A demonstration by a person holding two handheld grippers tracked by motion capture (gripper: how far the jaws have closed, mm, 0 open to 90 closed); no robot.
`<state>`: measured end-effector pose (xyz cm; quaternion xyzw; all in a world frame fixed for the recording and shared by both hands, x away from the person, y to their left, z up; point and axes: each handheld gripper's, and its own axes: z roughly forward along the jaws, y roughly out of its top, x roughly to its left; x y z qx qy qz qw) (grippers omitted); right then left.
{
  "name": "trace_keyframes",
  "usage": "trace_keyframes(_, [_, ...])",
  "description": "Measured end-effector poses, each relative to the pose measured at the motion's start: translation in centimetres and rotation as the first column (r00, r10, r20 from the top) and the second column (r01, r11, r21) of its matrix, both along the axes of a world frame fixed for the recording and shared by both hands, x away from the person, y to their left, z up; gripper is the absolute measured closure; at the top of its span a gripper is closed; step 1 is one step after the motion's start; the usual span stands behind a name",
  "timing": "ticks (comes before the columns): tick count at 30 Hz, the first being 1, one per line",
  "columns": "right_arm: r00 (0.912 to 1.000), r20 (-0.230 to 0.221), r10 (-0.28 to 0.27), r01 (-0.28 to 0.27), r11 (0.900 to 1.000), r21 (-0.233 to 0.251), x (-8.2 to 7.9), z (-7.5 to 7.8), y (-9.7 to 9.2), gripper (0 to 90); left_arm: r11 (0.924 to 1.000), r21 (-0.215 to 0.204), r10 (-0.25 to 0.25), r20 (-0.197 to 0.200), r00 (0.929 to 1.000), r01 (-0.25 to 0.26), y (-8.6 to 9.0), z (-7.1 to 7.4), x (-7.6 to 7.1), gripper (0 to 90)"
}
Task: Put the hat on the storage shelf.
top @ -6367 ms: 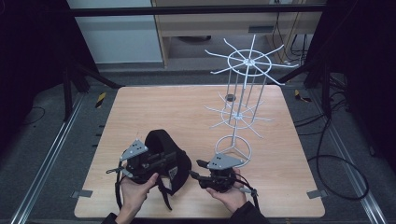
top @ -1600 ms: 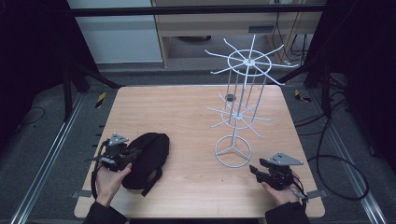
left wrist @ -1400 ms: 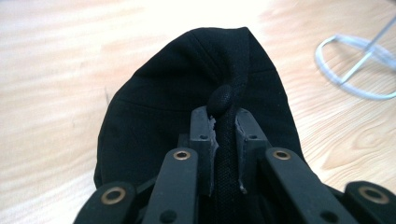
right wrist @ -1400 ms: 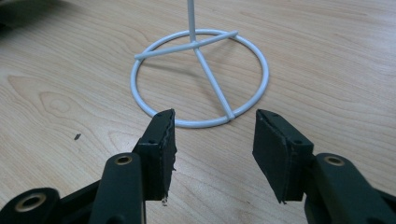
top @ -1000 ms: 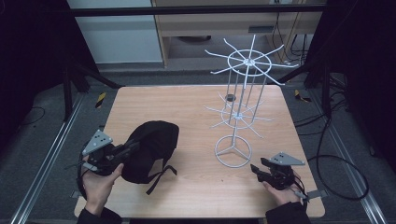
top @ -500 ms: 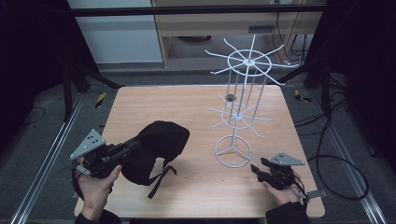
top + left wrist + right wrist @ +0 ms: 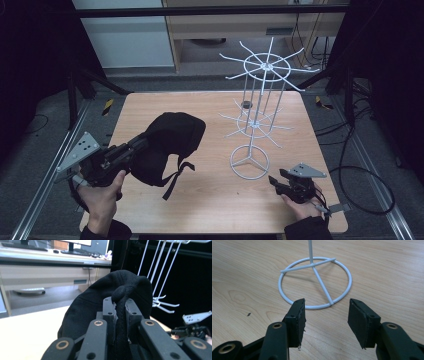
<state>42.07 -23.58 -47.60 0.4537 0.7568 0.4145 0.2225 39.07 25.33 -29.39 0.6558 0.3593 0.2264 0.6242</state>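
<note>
High view: tabletop [image 7: 210, 200] bare at lower centre, white wire rack [image 7: 257, 107] upright right of centre, nothing hung on it. Black cap [image 7: 170, 145] left of centre, lifted, not yet racked. Left gripper [image 7: 121, 312] jaws clenched on the cap's fabric fold. Right gripper [image 7: 325, 315] jaws released, empty, near the rack's base ring.

Wooden table [image 7: 210, 200] with white wire rack [image 7: 250, 162], black cap [image 7: 170, 140].

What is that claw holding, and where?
The left gripper pinches the black cap by a fold of fabric at its edge. The right gripper holds nothing.
</note>
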Motion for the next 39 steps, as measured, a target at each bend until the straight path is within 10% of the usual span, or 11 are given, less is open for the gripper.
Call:
trace_keyframes(27, [1.0000, -0.003, 0.001, -0.001, 1.0000, 0.000, 0.0, 0.0, 0.0, 48.0, 0.9790, -0.204, 0.040, 0.172, 0.9844, -0.004, -2.3, 6.0, -0.1, 81.3])
trace_keyframes(39, [1.0000, -0.002, 0.001, -0.001, 1.0000, 0.003, 0.0, 0.0, 0.0, 47.8, 0.9759, -0.217, 0.025, 0.227, 0.9736, 0.026, -3.9, 8.4, -0.2, 81.3])
